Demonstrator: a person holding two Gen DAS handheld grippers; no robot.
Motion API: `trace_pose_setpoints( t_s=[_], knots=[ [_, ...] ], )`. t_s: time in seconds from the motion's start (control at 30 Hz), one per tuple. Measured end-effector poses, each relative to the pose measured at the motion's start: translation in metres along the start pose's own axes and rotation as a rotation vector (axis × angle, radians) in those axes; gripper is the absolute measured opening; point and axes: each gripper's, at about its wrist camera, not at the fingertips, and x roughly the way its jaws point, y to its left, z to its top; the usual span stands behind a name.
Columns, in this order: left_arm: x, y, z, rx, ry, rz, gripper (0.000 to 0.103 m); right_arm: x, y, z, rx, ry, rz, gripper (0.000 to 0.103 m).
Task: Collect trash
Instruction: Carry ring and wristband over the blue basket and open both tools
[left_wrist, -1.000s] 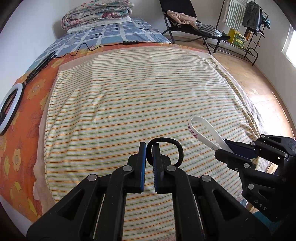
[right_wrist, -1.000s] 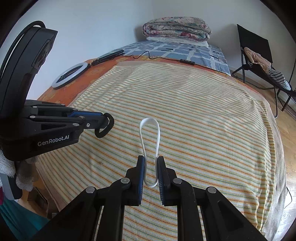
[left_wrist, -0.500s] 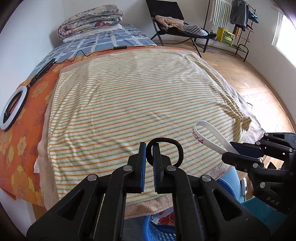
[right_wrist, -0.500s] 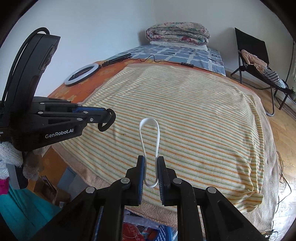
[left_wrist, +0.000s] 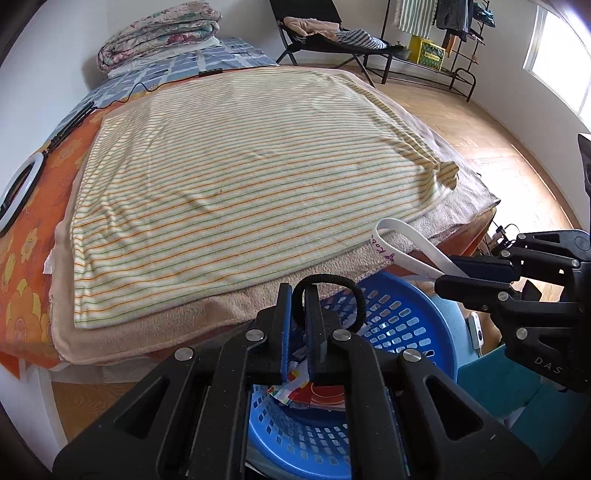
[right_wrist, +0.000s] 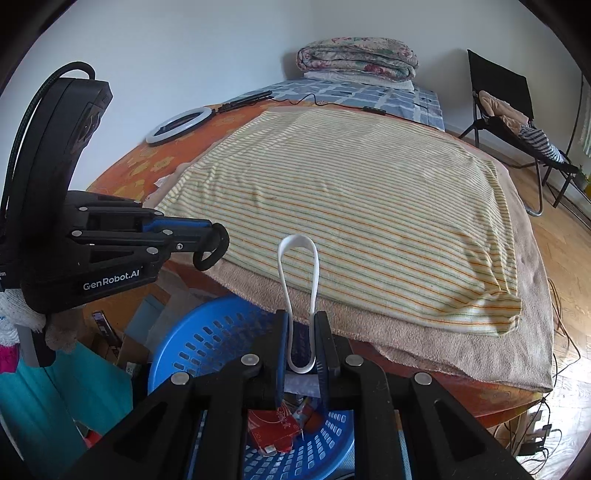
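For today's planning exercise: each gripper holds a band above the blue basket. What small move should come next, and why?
Probably open the left gripper first: its black hair tie hangs over the blue basket, which already holds wrappers. The white wristband can follow.

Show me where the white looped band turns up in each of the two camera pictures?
Left wrist view: the white looped rubbery band sits right of centre, sticking out of the other gripper, above the blue perforated plastic basket.
Right wrist view: bottom centre, upright between this camera's own jaws.
Shared landmark: the striped blanket on the bed.
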Motion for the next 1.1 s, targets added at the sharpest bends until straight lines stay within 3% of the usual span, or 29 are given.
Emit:
trace_pose_setpoints(
  t_s=[0.47, 0.67, 0.87, 0.97, 1.1],
  knots=[
    [0.021, -0.007, -0.051, -0.006, 0.085, 0.006, 0.005, 0.015, -0.002, -0.057, 0.044, 0.1, 0.031, 0.012],
    [0.027, -0.004, -0.059, -0.018, 0.107, 0.009, 0.005, 0.022, -0.002, -0.064, 0.062, 0.117, 0.043, 0.013],
    [0.03, -0.003, -0.064, -0.016, 0.121, 0.008, 0.005, 0.03, -0.002, -0.065, 0.073, 0.133, 0.044, 0.019],
    [0.031, -0.003, -0.065, -0.013, 0.127, 0.012, 0.005, 0.032, -0.003, -0.066, 0.079, 0.138, 0.047, 0.027],
    [0.035, -0.004, -0.065, -0.012, 0.137, 0.017, 0.008, 0.035, -0.004, -0.067, 0.091, 0.148, 0.044, 0.028]
  ],
)
